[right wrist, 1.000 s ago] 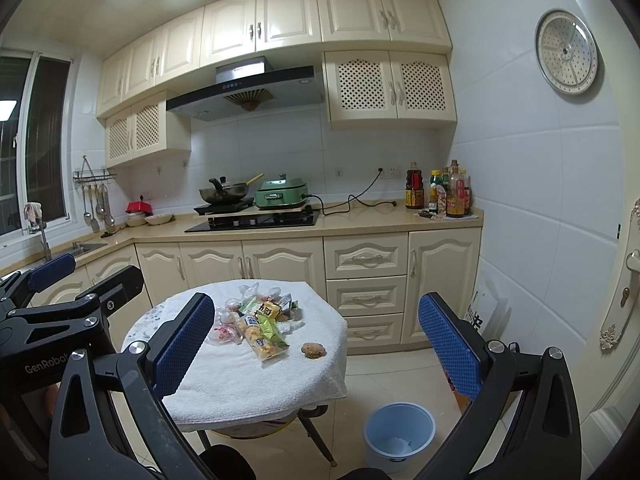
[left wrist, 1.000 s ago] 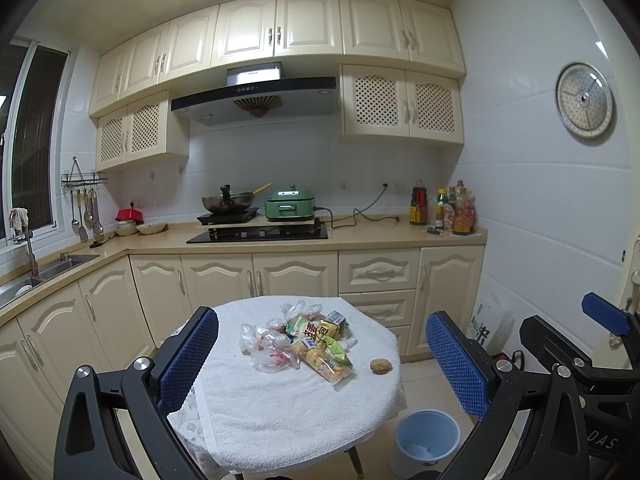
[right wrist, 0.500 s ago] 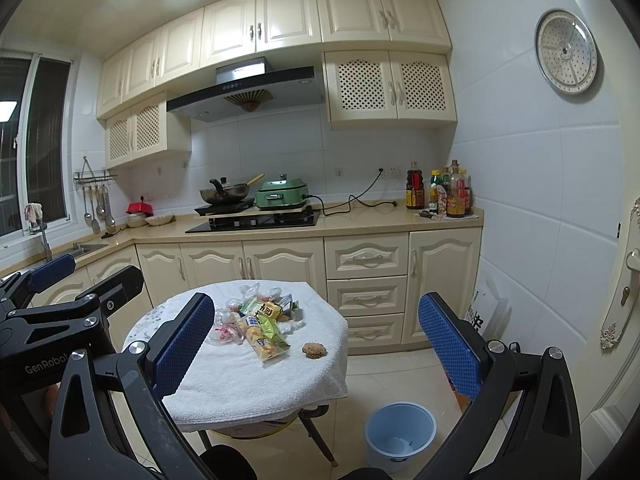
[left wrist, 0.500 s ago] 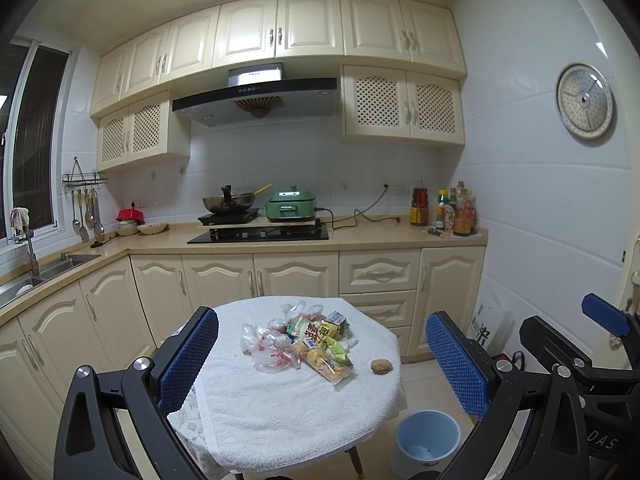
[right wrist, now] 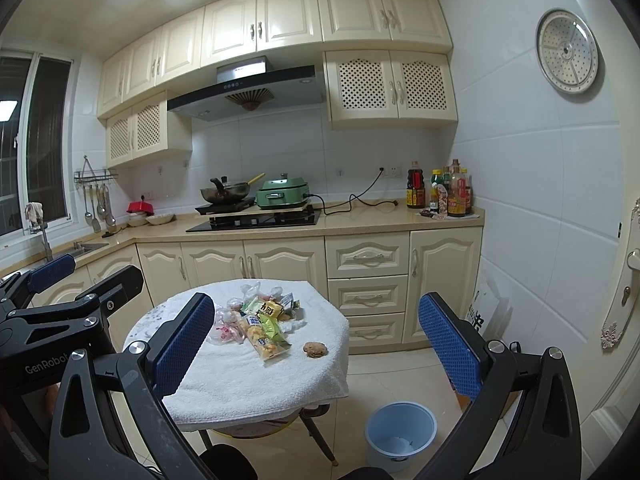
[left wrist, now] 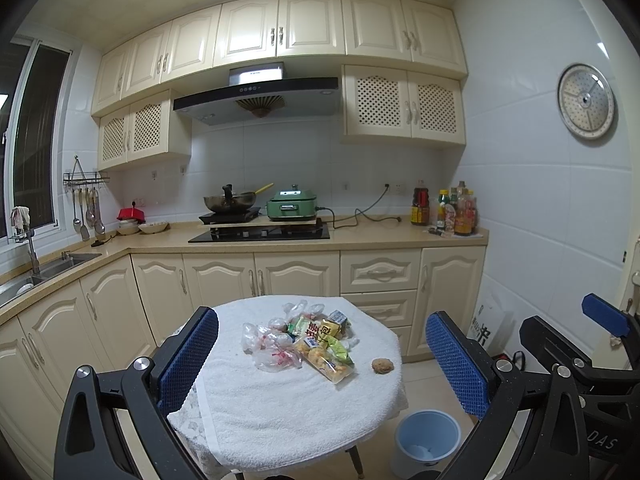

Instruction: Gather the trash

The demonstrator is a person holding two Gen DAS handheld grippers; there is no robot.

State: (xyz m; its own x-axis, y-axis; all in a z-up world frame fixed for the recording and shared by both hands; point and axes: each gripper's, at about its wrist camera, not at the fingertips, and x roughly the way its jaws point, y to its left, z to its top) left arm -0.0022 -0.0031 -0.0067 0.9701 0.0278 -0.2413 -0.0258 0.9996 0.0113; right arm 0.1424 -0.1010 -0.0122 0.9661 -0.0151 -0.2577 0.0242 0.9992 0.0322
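Observation:
A pile of snack wrappers and clear plastic bags [left wrist: 298, 338] [right wrist: 256, 318] lies on a small round table covered with a white towel [left wrist: 280, 408] [right wrist: 240, 380]. A brown round lump [left wrist: 382, 365] [right wrist: 315, 349] sits apart, near the table's right edge. A light blue bin [left wrist: 427, 438] [right wrist: 401, 432] stands on the floor to the right of the table, with a bit of white in it. My left gripper [left wrist: 322, 364] and right gripper [right wrist: 316, 354] are both open and empty, held well back from the table.
Cream cabinets and a counter run behind the table, with a wok [left wrist: 230, 202], a green cooker [left wrist: 294, 207] and bottles [left wrist: 444, 210]. A sink [left wrist: 48, 266] is at the left. A white tiled wall and a door handle [right wrist: 634, 260] are at the right.

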